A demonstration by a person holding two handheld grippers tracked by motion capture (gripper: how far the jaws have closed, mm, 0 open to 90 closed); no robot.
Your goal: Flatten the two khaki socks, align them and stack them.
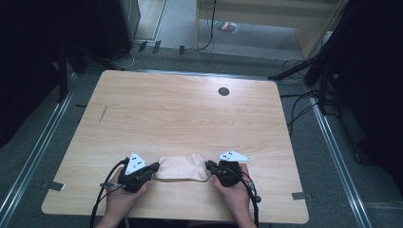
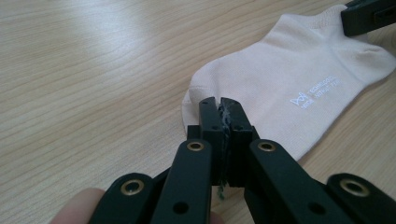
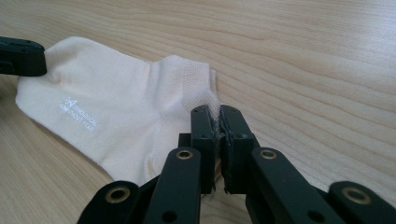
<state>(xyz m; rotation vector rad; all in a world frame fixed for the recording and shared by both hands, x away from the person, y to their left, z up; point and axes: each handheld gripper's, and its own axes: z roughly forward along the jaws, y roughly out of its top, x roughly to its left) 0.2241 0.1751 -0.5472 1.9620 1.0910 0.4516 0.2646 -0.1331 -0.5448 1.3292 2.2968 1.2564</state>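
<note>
Two grippers, one sock, pinned at both ends!
Left gripper (image 1: 153,168) pinches the sock (image 1: 183,167) at nine o'clock, right gripper (image 1: 209,166) nips the three o'clock end; it lies flat at the table's (image 1: 190,114) six o'clock edge, probably stretched for folding.
</note>
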